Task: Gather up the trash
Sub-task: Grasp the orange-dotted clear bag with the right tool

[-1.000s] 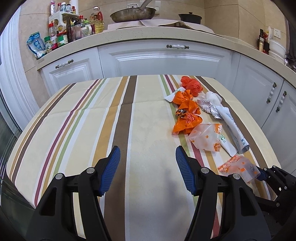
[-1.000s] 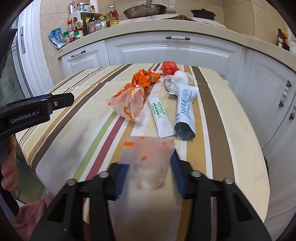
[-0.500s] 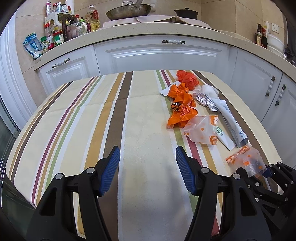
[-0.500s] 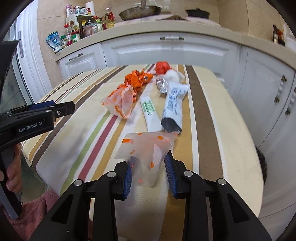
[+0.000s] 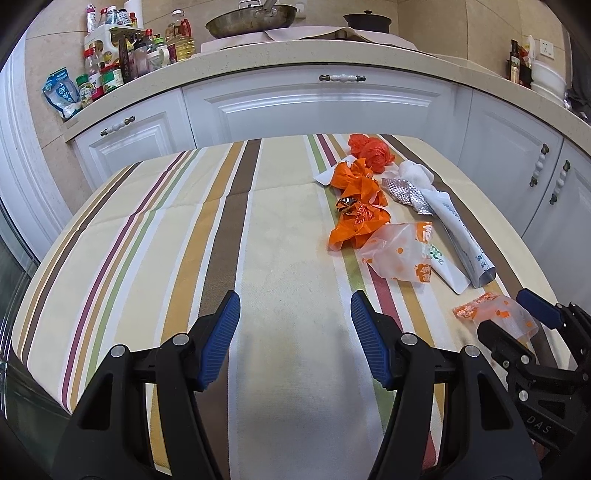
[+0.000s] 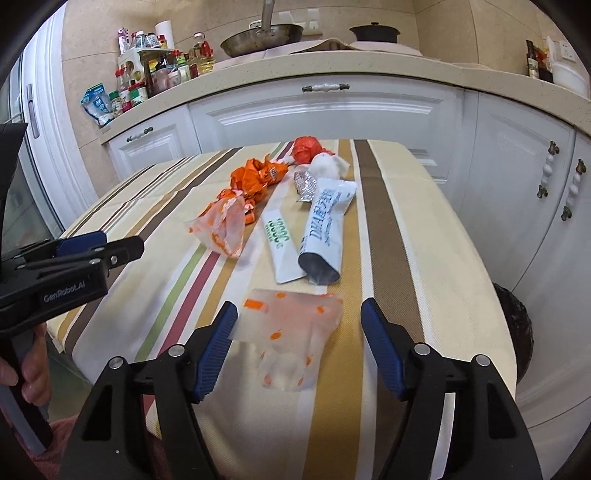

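Note:
A clear bag with orange dots [image 6: 295,332] lies flat on the striped tablecloth [image 6: 399,229] near the front right edge. My right gripper [image 6: 299,314] straddles it; its jaws are opening and the blue pads stand clear of the bag. The left wrist view shows the same bag [image 5: 495,314] and right gripper [image 5: 513,319]. My left gripper [image 5: 294,310] hangs open over bare cloth with nothing in it. Further back lie orange wrappers [image 6: 255,177], another printed clear bag [image 6: 221,225], a white tube [image 6: 280,240], a white-and-blue pouch [image 6: 325,229], foil [image 6: 304,184] and a red bag [image 6: 306,147].
White cabinets [image 5: 325,107] and a counter with bottles [image 5: 122,48], a pan [image 5: 251,20] and a pot [image 5: 367,22] curve behind the table. A dark round object [image 6: 513,332] sits low beyond the table's right edge. A hand [image 6: 33,376] holds the left gripper's handle.
The right gripper's jaws have spread apart and let go of the dotted bag, which now lies flat on the cloth. The left gripper has kept still.

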Demonstrator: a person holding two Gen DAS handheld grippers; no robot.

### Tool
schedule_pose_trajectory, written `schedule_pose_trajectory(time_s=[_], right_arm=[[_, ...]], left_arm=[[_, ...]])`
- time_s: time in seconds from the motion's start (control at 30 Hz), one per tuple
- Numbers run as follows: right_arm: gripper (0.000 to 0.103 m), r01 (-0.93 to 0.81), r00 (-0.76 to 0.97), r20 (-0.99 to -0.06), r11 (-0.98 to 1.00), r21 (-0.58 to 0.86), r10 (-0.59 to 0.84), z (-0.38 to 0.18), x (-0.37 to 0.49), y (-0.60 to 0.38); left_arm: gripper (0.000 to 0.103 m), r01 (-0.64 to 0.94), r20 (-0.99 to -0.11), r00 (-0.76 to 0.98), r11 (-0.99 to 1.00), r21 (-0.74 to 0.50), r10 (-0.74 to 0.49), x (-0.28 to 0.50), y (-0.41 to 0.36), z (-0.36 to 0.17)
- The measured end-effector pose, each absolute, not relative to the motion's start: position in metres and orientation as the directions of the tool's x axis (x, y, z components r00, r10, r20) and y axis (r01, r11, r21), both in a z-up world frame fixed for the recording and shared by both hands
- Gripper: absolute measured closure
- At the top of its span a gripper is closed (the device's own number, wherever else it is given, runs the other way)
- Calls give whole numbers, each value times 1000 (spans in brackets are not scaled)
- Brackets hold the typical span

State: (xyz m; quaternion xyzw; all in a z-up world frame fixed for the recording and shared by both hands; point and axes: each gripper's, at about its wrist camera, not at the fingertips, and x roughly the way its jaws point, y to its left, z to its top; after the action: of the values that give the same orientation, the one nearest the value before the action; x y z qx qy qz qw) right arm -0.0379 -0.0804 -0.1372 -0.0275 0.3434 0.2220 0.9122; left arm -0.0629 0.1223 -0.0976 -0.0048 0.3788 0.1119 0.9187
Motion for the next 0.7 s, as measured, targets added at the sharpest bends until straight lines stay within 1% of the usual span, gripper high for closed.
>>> schedule_pose_trajectory(time_s=[0.07, 0.17, 0.27, 0.6, 0.63, 0.67, 0.7], right_arm=[[49, -429, 667, -638, 899, 94, 385, -137, -37, -79], [55, -434, 658, -646, 896, 94, 387, -139, -35, -79], [58, -435, 659, -644, 896, 95, 388, -139, -35, -81], [58, -425, 680, -625, 900, 92, 385, -127, -41, -90], [58, -424, 684, -621, 901, 89, 383, -124, -42, -91], [58, -422, 690, -617, 903, 83, 379, -122, -44, -93], [58, -417, 699, -611, 906, 74, 372, -118, -45, -95]], left_arm=[[42, -207, -700, 686, 975, 75, 199, -62, 122, -99], [42, -203, -704, 682, 976, 76, 197, -62, 121, -101], [42, -199, -707, 681, 977, 74, 192, -61, 119, -102], [42, -161, -703, 694, 985, 60, 156, -58, 108, -99], [41, -153, -700, 698, 987, 56, 149, -57, 105, -98], [37, -148, -698, 701, 988, 53, 142, -57, 104, -97], [35, -143, -695, 706, 989, 48, 136, -56, 101, -95]])
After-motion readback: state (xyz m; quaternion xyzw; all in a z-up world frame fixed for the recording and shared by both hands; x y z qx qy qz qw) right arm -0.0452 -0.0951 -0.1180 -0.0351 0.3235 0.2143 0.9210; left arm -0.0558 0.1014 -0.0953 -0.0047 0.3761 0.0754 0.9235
